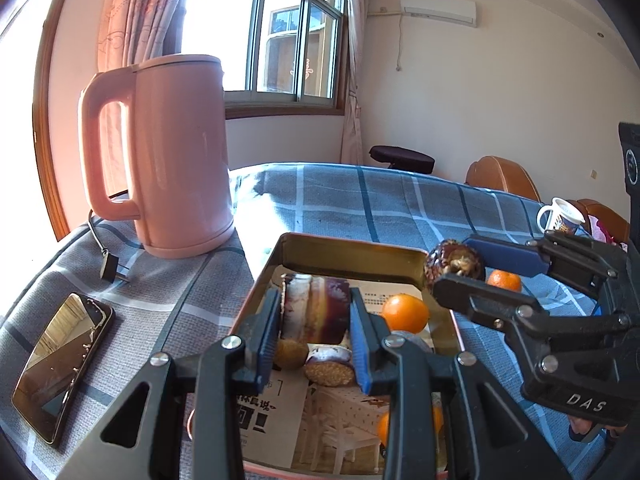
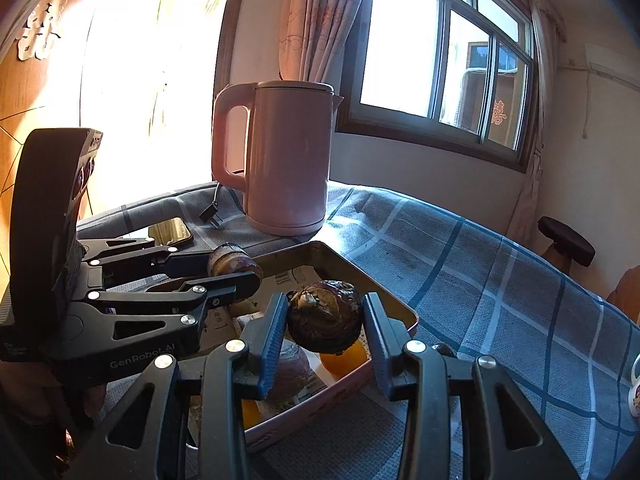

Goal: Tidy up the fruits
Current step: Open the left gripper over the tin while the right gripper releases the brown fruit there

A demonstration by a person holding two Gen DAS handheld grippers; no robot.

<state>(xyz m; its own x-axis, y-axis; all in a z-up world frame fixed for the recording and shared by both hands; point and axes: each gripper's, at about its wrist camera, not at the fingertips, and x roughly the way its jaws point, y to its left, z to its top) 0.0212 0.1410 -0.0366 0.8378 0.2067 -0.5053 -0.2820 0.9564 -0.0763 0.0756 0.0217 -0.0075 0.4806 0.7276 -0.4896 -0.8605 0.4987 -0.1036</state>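
The left gripper (image 1: 314,334) is closed on a dark purple, cylinder-shaped fruit (image 1: 316,308), held above the tray (image 1: 348,250); seen from the left wrist its long axis runs crosswise between the blue pads, with a pale cut end toward the left pad. The right gripper (image 2: 325,322) is clamped on a round, dark brown fruit (image 2: 325,318) with a rough stem scar facing the camera, hanging over the tray's right edge; it has no clear long axis. Inside the metal tray, lined with printed paper (image 1: 276,412), lie an orange (image 1: 405,312), two short brown-ended pieces (image 1: 330,364) and another orange partly behind a gripper finger. A further small orange (image 1: 504,280) lies on the cloth beyond the tray, just past the right gripper. The counter is covered with a blue-grey checked cloth (image 1: 360,200); a pink kettle (image 1: 176,156) stands at the back left, its plug (image 1: 110,268) loose on the cloth and a phone (image 1: 60,364) lying flat near it. A white mug (image 1: 560,216) sits at the far right edge. Behind are a window with curtains (image 1: 288,32), a wall air conditioner (image 1: 438,8) and chair backs. The tray's near end is hidden by the gripper bodies, and the things under the fingers are hard to identify.
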